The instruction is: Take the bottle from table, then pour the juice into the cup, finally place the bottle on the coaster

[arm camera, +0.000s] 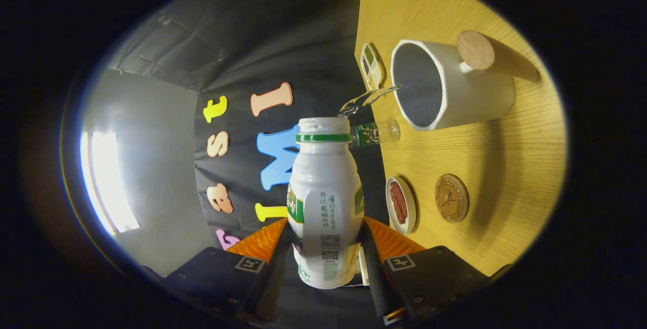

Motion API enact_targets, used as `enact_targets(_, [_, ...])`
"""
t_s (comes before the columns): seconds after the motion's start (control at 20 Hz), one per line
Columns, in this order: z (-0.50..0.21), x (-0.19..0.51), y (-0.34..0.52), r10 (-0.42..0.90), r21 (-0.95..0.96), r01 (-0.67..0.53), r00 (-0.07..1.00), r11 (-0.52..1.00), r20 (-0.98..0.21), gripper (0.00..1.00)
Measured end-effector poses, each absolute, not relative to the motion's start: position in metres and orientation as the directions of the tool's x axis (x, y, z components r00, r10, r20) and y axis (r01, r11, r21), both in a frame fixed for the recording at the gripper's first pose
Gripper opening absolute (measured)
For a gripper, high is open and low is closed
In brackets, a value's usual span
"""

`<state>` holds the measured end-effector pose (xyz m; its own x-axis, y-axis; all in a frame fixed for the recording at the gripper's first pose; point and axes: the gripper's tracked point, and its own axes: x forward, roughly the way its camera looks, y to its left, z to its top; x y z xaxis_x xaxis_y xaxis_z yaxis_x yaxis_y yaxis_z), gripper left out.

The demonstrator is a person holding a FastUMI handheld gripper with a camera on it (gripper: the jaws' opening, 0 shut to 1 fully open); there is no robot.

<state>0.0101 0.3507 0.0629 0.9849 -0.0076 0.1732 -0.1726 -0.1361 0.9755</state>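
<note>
A white plastic bottle (324, 202) with a green neck ring and green label stands between my fingers, gripped at its lower body; my gripper (326, 238) is shut on it. The whole view is rolled sideways, so the bottle is tilted toward the cup. A thin clear stream of liquid (366, 99) arcs from the bottle's open mouth into the white cup (445, 86), which has a cork-ended wooden handle (493, 55). The round cork coaster (452, 198) lies on the wooden table (505, 157), beyond my fingers and beside the cup.
A small white dish with reddish food (401, 204) sits next to the coaster. A small glass bottle with a green label (374, 133) lies just behind the held bottle's mouth. A divided seasoning dish (371, 65) stands beyond the cup. The black booth cloth hangs behind.
</note>
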Motion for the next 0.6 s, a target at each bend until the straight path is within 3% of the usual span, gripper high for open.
enact_targets(0.6, [0.0667,0.0110,0.3533,-0.012,0.967,-0.178,0.984,-0.180,0.179,0.72])
